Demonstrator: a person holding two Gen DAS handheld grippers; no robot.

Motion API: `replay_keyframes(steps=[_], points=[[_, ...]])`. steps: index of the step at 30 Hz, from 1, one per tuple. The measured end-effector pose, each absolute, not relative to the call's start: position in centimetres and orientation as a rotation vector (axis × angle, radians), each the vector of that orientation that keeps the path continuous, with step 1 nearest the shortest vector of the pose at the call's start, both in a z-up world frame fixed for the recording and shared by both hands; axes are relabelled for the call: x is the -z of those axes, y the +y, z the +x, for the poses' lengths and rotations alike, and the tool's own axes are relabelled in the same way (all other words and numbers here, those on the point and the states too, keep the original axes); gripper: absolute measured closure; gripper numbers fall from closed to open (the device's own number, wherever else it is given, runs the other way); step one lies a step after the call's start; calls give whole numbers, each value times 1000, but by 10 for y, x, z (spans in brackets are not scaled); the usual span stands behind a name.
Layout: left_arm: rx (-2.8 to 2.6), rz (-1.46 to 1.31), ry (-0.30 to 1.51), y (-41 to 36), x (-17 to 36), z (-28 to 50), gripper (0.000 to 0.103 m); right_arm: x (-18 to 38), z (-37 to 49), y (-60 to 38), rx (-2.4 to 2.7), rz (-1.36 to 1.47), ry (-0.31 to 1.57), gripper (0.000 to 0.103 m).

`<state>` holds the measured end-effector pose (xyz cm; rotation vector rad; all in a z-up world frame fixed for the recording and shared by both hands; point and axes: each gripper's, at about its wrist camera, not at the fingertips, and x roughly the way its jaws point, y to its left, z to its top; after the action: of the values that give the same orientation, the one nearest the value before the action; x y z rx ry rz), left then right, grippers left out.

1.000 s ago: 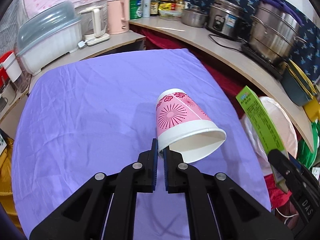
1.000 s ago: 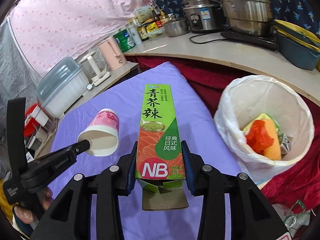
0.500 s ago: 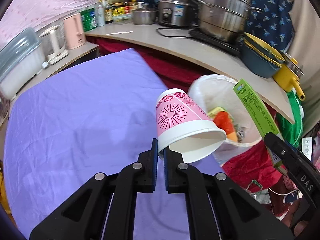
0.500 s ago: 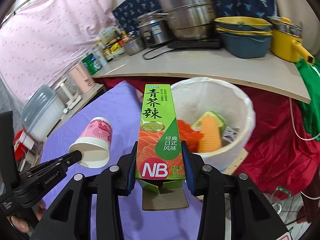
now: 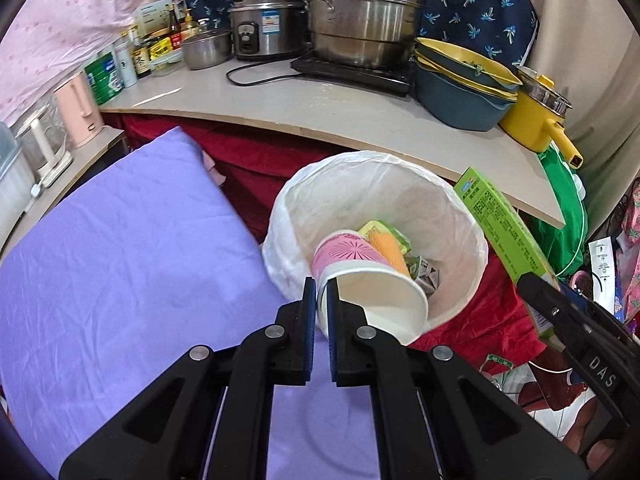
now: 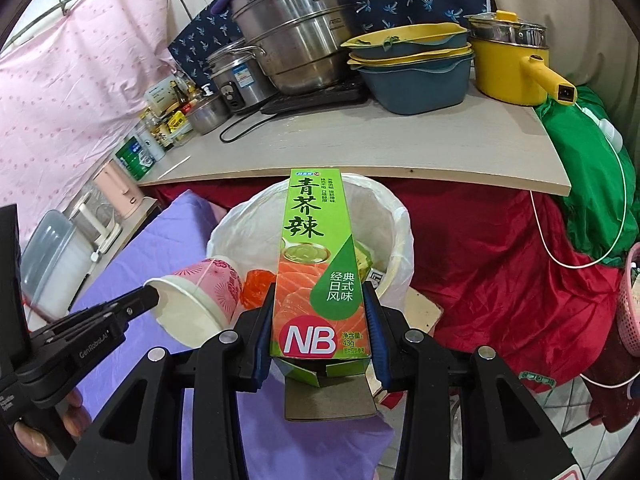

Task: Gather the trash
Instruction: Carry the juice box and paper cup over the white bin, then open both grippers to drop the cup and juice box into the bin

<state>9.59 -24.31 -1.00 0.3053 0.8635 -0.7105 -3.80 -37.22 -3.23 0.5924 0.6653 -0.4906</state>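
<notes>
My left gripper (image 5: 320,294) is shut on the rim of a pink flowered paper cup (image 5: 360,276), which hangs tilted over the near edge of the white-lined trash bin (image 5: 464,216). From the right wrist view the same cup (image 6: 208,292) and the left gripper (image 6: 150,296) show at the left. My right gripper (image 6: 320,316) is shut on a long green wasabi box (image 6: 316,252), held over the bin (image 6: 400,224). That box (image 5: 500,224) shows over the bin's right rim. Orange and green trash lies in the bin.
The purple-clothed table (image 5: 120,260) lies left of the bin. Behind runs a wooden counter (image 5: 320,116) with steel pots (image 5: 360,12), a rice cooker (image 5: 266,20), stacked blue basins (image 5: 460,84) and a yellow pot (image 5: 536,116). Red cloth (image 6: 500,260) drapes beneath.
Both grippers swung right from over the purple table to the trash bin, carrying the cup and the box. Their grips have not changed.
</notes>
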Motion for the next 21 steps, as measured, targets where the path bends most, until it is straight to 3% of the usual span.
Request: replay_keyframes(steps=[10, 11, 13, 14, 15, 18, 21], points=[[728, 298, 863, -287, 22, 130, 97, 59, 9, -394, 494, 604, 725, 64], [731, 283, 866, -288, 22, 134, 94, 62, 11, -396, 498, 610, 727, 63], [711, 261, 873, -287, 21, 141, 70, 65, 16, -400, 497, 639, 721, 60], [701, 248, 869, -285, 20, 143, 48, 65, 18, -401, 497, 648, 716, 55], [683, 224, 855, -281, 17, 145, 39, 64, 19, -401, 501, 648, 710, 53], [673, 195, 855, -273, 14, 150, 32, 58, 19, -400, 506, 634, 697, 50], [659, 174, 867, -264, 12, 155, 32, 52, 17, -396, 509, 621, 691, 47]])
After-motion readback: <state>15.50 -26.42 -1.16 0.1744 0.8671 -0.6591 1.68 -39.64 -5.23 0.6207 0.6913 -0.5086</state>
